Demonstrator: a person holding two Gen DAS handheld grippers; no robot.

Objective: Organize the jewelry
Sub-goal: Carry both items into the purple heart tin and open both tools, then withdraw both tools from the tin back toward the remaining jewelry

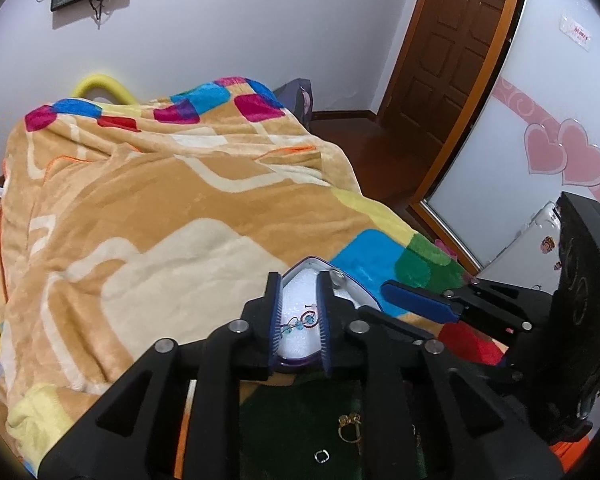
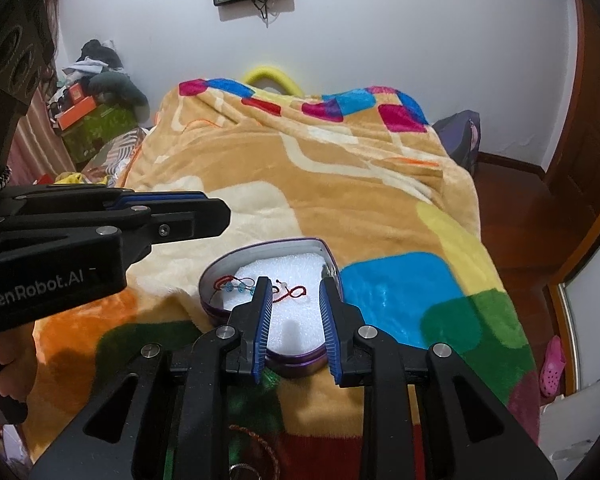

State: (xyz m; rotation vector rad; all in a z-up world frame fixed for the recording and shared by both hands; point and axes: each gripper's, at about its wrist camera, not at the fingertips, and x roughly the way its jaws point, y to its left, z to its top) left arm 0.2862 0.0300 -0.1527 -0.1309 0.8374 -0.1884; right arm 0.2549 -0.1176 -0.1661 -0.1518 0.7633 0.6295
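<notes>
Since the bracelet (image 2: 260, 286) already lies on foam in the tin (image 2: 216, 276) on the bed (image 2: 339, 184) | left tongs (image 1: 298, 312) narrow, empty | right tongs (image 2: 296, 312) narrow, empty, hovering | gold pieces (image 1: 349, 426) still on blanket, judged next.

2 close wrist views, shared tin (image 1: 300, 316)
</notes>
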